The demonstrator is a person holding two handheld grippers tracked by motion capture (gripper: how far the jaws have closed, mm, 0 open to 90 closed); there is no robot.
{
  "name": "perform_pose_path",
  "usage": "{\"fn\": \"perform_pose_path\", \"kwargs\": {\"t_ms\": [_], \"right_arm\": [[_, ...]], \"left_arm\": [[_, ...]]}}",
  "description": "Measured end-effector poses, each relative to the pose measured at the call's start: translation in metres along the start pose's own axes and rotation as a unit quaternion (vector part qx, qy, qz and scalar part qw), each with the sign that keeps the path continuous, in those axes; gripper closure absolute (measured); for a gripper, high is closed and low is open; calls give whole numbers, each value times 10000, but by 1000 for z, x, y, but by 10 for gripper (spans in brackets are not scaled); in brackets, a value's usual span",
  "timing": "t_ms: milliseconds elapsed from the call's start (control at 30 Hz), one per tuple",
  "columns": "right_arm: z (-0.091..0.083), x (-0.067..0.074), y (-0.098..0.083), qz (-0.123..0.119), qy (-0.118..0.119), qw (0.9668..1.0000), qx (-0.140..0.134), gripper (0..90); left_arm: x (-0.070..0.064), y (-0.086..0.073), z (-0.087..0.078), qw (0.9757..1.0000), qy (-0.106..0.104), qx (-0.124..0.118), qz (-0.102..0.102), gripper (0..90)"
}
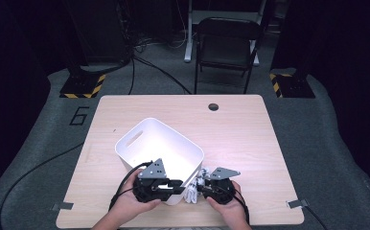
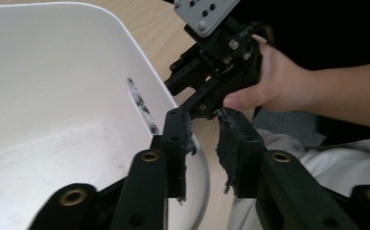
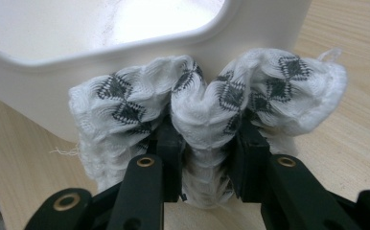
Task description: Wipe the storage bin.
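Note:
A white plastic bin [image 1: 125, 143] stands on the wooden table [image 1: 250, 143], near its front edge. My left gripper [image 1: 176, 184] is at the bin's near corner; in the left gripper view [image 2: 204, 139] its jaws straddle the bin's rim [image 2: 203, 179] with a gap on either side, so it is open. A white knitted cloth with black diamond patterns [image 3: 207, 105] is bunched against the bin's outer wall [image 3: 250, 28]. My right gripper [image 3: 207, 139] is shut on a fold of that cloth. From above, the cloth [image 1: 191, 194] sits between the two grippers, with the right gripper [image 1: 201, 188] beside it.
The bin's inside [image 2: 53, 72] is bare, with a handle slot [image 1: 134, 138] in its far-left wall. A small round hole [image 1: 213, 106] is in the table's far side. A black folding chair [image 1: 226, 43] stands beyond the table. The table's right half is bare wood.

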State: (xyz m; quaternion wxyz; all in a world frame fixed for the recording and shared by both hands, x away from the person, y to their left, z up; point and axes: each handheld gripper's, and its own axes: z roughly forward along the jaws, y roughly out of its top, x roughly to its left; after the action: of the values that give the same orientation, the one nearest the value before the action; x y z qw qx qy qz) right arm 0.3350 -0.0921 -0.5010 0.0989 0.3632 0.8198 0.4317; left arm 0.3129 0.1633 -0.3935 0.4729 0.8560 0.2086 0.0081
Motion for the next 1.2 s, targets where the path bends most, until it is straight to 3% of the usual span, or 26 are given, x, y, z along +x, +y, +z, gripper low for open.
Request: {"fn": "perform_pose_path", "kwargs": {"t_ms": [100,233,400,533,567,600,700,867,933,1033,1200], "right_arm": [[-1,0,-1,12,21,10000,-25,686],[-1,-1,-1,60,46,10000,-63,681],[-3,-2,-1,268,146,9994,-182,680],[-3,-2,-1,260,138,9994,-198,680],[-3,-2,-1,276,141,9993,-198,679],[-3,-2,-1,276,141,9993,-198,679],[-3,-3,-2,216,141,9995,-208,677],[-3,-3,-2,208,143,9995,-204,673],[-3,-3,-2,196,141,9995,-201,672],[-2,-3,-2,222,136,9994,-215,670],[-1,-3,-2,290,161,9992,-214,668]], "left_arm": [[5,0,-7,9999,141,-26,-40,650],[14,2,-22,9994,137,-247,-176,603],[29,0,-41,9975,541,-426,-125,558],[47,-6,-55,9938,983,-475,-207,519],[58,-10,-62,9907,1251,-476,-237,512],[58,-10,-62,9907,1251,-476,-237,503],[71,-16,-70,9863,1500,-555,-393,502],[85,-24,-81,9826,1647,-596,-613,504],[89,-27,-83,9830,1656,-544,-575,521],[94,-30,-86,9804,1839,-462,-534,527],[101,-35,-93,9774,1949,-515,-631,527]]}}
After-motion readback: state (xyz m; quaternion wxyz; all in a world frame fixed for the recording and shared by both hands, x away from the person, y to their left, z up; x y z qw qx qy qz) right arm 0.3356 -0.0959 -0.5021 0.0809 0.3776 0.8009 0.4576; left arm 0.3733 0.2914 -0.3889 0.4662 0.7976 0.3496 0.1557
